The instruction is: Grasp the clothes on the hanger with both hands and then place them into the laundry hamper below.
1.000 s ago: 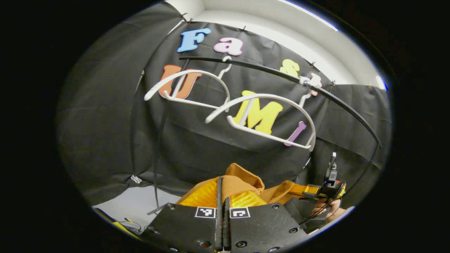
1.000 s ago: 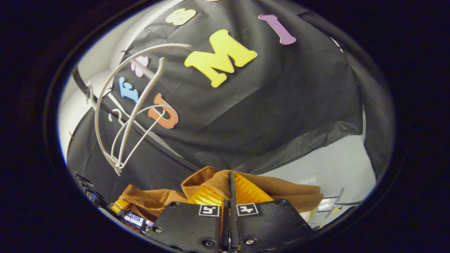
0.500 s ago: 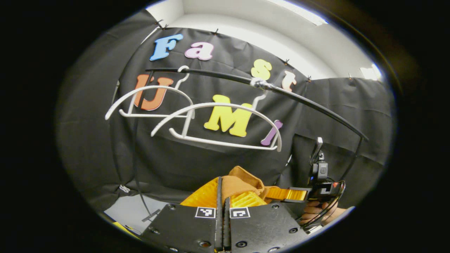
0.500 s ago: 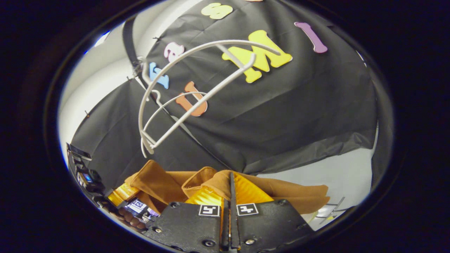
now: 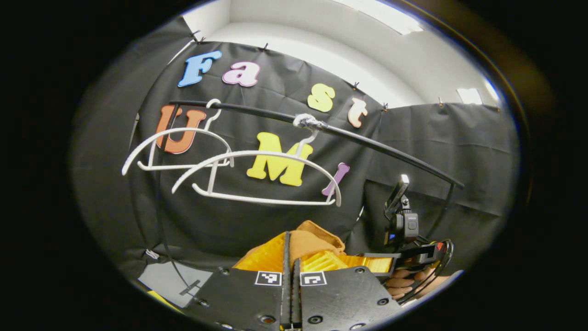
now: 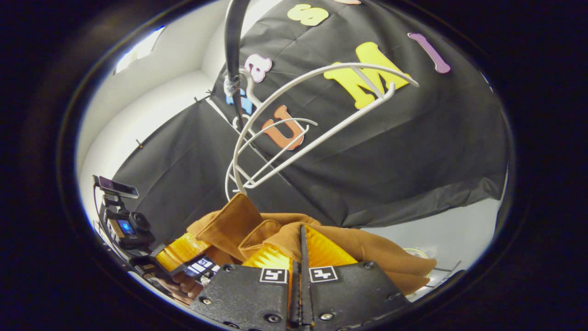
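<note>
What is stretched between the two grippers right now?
The brown garment. In the right gripper view it runs from the right gripper across to the left gripper; both are clamped on it, below the bare white hangers.

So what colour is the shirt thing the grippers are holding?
The garment is plain orange-brown, clearest in the right gripper view.

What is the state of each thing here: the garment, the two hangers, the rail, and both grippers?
Brown garment: off the hangers, held between both grippers.
Near hanger: bare, hooked on the rail.
Far hanger: bare, hooked on the rail.
Rail: carries both hangers.
Left gripper: shut on the garment.
Right gripper: shut on the garment.
</note>
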`<state>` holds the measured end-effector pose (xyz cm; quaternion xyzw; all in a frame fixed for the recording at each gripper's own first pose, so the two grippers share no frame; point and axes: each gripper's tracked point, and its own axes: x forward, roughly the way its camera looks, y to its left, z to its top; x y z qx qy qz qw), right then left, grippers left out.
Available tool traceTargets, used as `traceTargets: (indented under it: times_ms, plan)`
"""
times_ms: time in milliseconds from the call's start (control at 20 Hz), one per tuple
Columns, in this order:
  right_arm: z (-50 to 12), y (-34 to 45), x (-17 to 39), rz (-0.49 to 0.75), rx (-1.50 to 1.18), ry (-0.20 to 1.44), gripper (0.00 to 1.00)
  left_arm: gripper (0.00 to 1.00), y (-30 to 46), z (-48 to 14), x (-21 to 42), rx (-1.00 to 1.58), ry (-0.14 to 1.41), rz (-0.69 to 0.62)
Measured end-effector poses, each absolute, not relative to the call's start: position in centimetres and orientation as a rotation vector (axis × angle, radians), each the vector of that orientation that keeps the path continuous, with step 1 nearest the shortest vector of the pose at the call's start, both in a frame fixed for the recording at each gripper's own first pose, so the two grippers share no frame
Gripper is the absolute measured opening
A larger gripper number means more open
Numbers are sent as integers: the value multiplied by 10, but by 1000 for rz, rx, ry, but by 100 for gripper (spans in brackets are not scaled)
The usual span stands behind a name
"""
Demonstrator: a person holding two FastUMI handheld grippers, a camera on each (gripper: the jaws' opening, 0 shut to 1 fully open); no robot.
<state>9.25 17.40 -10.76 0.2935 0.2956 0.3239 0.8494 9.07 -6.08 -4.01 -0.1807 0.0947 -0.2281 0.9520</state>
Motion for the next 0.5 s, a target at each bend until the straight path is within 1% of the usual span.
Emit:
traceTargets:
  times_ms: [50,100,150,300,500]
  plan:
    - [-119,173,92,676,626,642,5,1,-61,-50,92,-365,210,-461]
    - [-131,173,95,665,632,665,5,7,-62,-60,94,-366,229,-466]
    - [-141,172,95,657,643,684,5,1,-64,-69,94,-369,247,-467]
    - [-174,176,99,638,707,736,5,1,-61,-99,98,-394,288,-448]
    - [-225,173,105,559,702,826,5,1,-61,-151,103,-426,371,-432]
